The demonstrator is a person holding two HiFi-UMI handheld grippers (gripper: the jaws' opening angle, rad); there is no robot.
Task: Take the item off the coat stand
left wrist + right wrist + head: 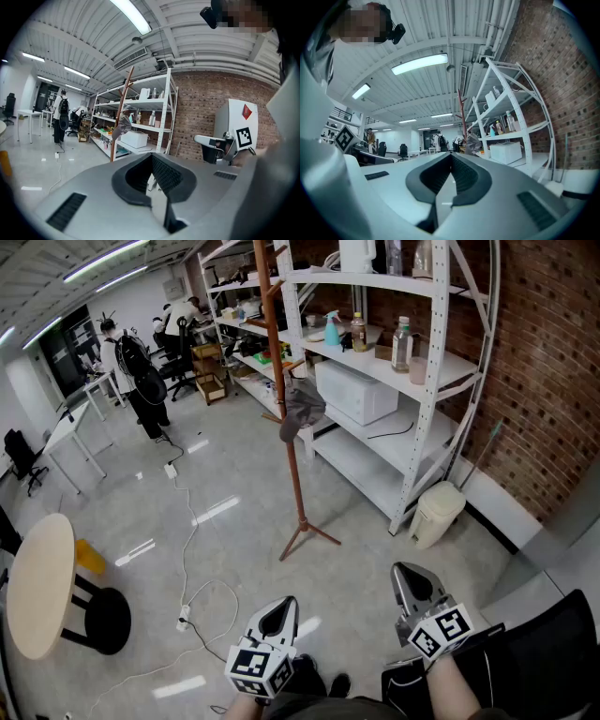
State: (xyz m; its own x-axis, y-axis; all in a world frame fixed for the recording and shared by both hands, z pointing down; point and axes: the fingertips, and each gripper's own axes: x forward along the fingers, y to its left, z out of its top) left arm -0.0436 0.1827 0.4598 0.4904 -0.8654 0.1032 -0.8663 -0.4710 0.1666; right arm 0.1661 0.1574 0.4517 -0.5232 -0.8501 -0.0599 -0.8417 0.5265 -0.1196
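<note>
A tall brown wooden coat stand (292, 460) rises from a tripod foot on the grey floor, in front of the white shelving. A grey cap-like item (301, 412) hangs from a peg halfway up it. My left gripper (277, 613) and right gripper (410, 579) are held low, near my body and well short of the stand. Both have their jaws together with nothing between them. In the left gripper view, the stand (119, 121) and grey item (124, 125) are far off, left of centre. The right gripper view has the item (472, 142) just right of centre.
White metal shelving (424, 381) with a microwave (356, 392) and bottles lines the brick wall. A white bin (436, 512) stands at its foot. A round wooden table (37, 582), a black stool (109, 620) and a floor cable (192, 601) lie left. A black chair (553, 652) is by my right. People stand at far desks (141, 381).
</note>
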